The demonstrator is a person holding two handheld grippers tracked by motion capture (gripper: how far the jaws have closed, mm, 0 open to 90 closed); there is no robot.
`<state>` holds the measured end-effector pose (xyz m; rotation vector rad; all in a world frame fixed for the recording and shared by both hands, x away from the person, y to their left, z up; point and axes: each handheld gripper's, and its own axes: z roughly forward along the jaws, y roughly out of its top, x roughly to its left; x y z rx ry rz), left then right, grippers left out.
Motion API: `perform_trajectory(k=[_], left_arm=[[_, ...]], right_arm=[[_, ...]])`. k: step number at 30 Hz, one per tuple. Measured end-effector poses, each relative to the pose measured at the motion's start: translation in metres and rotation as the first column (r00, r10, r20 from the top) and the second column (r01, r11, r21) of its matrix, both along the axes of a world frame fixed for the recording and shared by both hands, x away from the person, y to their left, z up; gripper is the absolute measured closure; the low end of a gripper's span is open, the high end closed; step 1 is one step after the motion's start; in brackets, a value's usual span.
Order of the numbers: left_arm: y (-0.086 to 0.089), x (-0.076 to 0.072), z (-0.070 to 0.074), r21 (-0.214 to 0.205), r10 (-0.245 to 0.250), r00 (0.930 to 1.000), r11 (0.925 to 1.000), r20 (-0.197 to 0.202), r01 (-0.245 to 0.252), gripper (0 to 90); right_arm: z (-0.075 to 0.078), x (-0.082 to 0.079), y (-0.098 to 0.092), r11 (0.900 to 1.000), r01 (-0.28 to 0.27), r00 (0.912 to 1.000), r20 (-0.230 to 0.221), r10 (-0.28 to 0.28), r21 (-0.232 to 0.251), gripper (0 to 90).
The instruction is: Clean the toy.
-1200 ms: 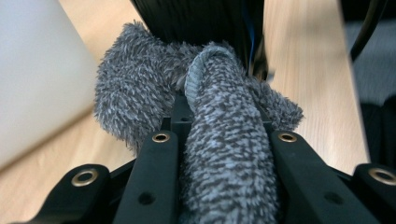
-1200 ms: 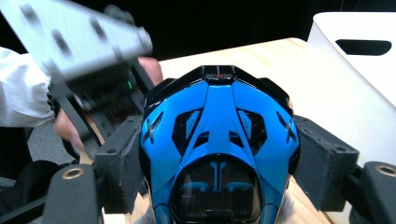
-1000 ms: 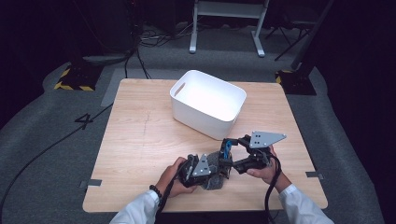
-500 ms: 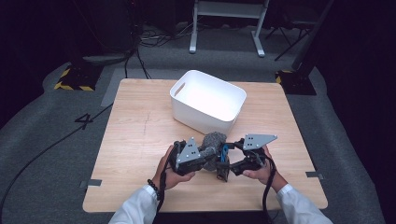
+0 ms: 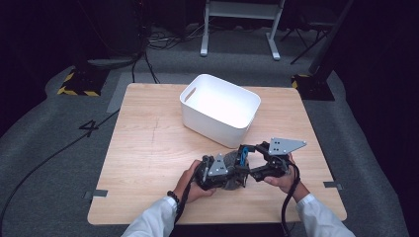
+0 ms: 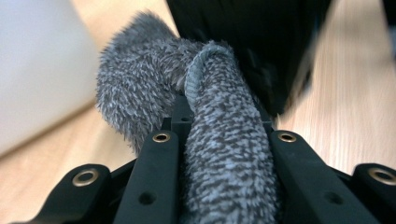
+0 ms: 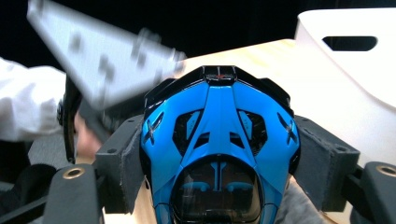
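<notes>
Fingers of left gripper [image 6: 219,154] clamping grey sock [image 6: 224,140], right gripper [image 7: 219,154] gripping blue toy [image 7: 219,140]

Left gripper view: grey fuzzy cloth [image 6: 219,154] runs off the bottom edge btwn the jaws — its lower end can't be seen. White bin [image 6: 37,70] is a soft blur, cut at the left edge. Right gripper view: blue toy car [image 7: 219,149] cut off at the bottom; grey plate [image 7: 102,60] of the left gripper [image 5: 232,172] motion-blurred — holes barely readable. High view: right gripper [image 5: 243,157] tips too small to tell apart from the car.
</notes>
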<state>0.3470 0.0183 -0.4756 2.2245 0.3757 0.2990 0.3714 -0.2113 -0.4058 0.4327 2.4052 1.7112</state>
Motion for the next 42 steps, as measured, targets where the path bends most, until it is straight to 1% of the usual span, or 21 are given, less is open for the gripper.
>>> perform_trajectory(k=[2, 5, 7, 9, 11, 14, 16, 17, 18, 19, 21, 23, 25, 28, 30, 32, 33, 35, 38, 40, 42], left_arm=[[-0.004, -0.002, -0.002, 0.004, -0.012, 0.9999, 0.9999, -0.005, 0.012, 73.5], [-0.005, -0.007, -0.001, 0.006, -0.038, 0.9993, 0.9993, 0.001, 0.038, 73.5], [-0.005, -0.009, -0.003, 0.019, -0.051, 0.9987, 0.9985, -0.006, 0.051, 73.6], [-0.004, -0.01, -0.005, 0.035, -0.063, 0.998, 0.9974, -0.011, 0.063, 73.6], [-0.004, -0.011, -0.005, 0.036, -0.073, 0.9971, 0.9966, -0.021, 0.074, 73.6], [-0.005, -0.016, -0.003, 0.031, -0.11, 0.9936, 0.9933, -0.025, 0.111, 73.8], [-0.007, -0.023, 0.001, 0.016, -0.157, 0.9871, 0.9873, -0.027, 0.158, 74.0], [-0.008, -0.026, 0.003, 0.012, -0.177, 0.9841, 0.9841, -0.019, 0.177, 74.0], [-0.009, -0.029, 0.006, 0.011, -0.186, 0.9826, 0.9825, -0.009, 0.186, 74.0], [-0.01, -0.03, 0.008, -0.001, -0.192, 0.9814, 0.9815, -0.012, 0.192, 74.0], [-0.013, -0.03, 0.009, -0.006, -0.187, 0.9823, 0.9823, 0.001, 0.187, 73.9], [-0.016, -0.026, 0.008, -0.008, -0.172, 0.9851, 0.9851, -0.001, 0.172, 74.0], [-0.015, -0.022, 0.006, -0.014, -0.155, 0.9878, 0.9878, -0.014, 0.155, 74.0], [-0.012, -0.018, 0.004, 0.003, -0.154, 0.988, 0.988, -0.009, 0.154, 74.1], [-0.009, -0.015, 0.002, 0.013, -0.139, 0.9903, 0.9902, -0.013, 0.139, 74.1], [-0.005, -0.011, 0.0, 0.024, -0.107, 0.9942, 0.9939, -0.014, 0.107, 74.0], [-0.004, -0.008, 0.0, 0.022, -0.085, 0.9962, 0.9961, -0.017, 0.086, 74.0], [0.0, -0.002, 0.0, -0.008, -0.067, 0.9971, 0.9978, -0.036, 0.066, 73.8], [0.007, 0.006, 0.003, -0.054, -0.048, 0.9967, 0.9975, -0.065, 0.044, 73.6], [0.01, 0.007, 0.003, -0.037, -0.042, 0.9976, 0.9985, -0.056, 0.04, 73.5], [0.011, 0.009, 0.004, -0.03, -0.021, 0.9989, 0.9994, -0.043, 0.019, 73.5]], right_arm=[[0.001, 0.001, -0.003, 0.9999, 0.012, 0.9999, -0.003, -0.012, 0.011, 26.6], [0.003, 0.001, -0.006, 0.9998, 0.019, 0.9998, 0.005, -0.019, 0.01, 26.7], [0.003, 0.001, -0.01, 0.9997, 0.022, 0.9997, 0.011, -0.022, 0.006, 26.6], [0.003, 0.002, -0.015, 0.9991, 0.04, 0.9992, 0.003, -0.04, 0.017, 26.6], [0.004, 0.003, -0.019, 0.9978, 0.062, 0.998, 0.011, -0.062, 0.022, 26.6], [0.007, 0.004, -0.023, 0.9953, 0.094, 0.9951, 0.028, -0.095, 0.024, 26.6], [0.007, 0.004, -0.023, 0.9925, 0.122, 0.9916, 0.042, -0.123, 0.008, 26.6], [0.006, 0.005, -0.023, 0.9907, 0.136, 0.9897, 0.046, -0.136, 0.001, 26.6], [0.006, 0.005, -0.023, 0.9895, 0.144, 0.9887, 0.04, -0.144, 0.001, 26.6], [0.005, 0.006, -0.023, 0.989, 0.148, 0.9883, 0.036, -0.148, 0.004, 26.6], [0.004, 0.007, -0.022, 0.9882, 0.152, 0.9881, 0.024, -0.152, 0.021, 26.6], [0.005, 0.006, -0.019, 0.9895, 0.14, 0.9898, 0.019, -0.141, 0.034, 26.6], [0.007, 0.003, -0.016, 0.991, 0.128, 0.9913, 0.026, -0.129, 0.04, 26.7], [0.009, 0.0, -0.015, 0.9921, 0.117, 0.9925, 0.032, -0.118, 0.046, 26.7], [0.01, 0.001, -0.017, 0.9917, 0.111, 0.9935, 0.018, -0.113, 0.065, 26.6], [0.011, 0.002, -0.02, 0.9901, 0.103, 0.9947, -0.004, -0.103, 0.095, 26.7], [0.011, 0.002, -0.022, 0.9894, 0.094, 0.9956, -0.017, -0.092, 0.111, 26.7], [0.012, 0.0, -0.022, 0.9884, 0.068, 0.9973, -0.035, -0.064, 0.136, 26.7], [0.013, -0.004, -0.018, 0.9913, 0.032, 0.9993, -0.022, -0.03, 0.128, 26.6], [0.012, -0.007, -0.016, 0.9924, 0.017, 0.9997, -0.02, -0.015, 0.122, 26.7], [0.01, -0.008, -0.014, 0.9939, 0.006, 0.9998, -0.02, -0.004, 0.11, 26.7]])
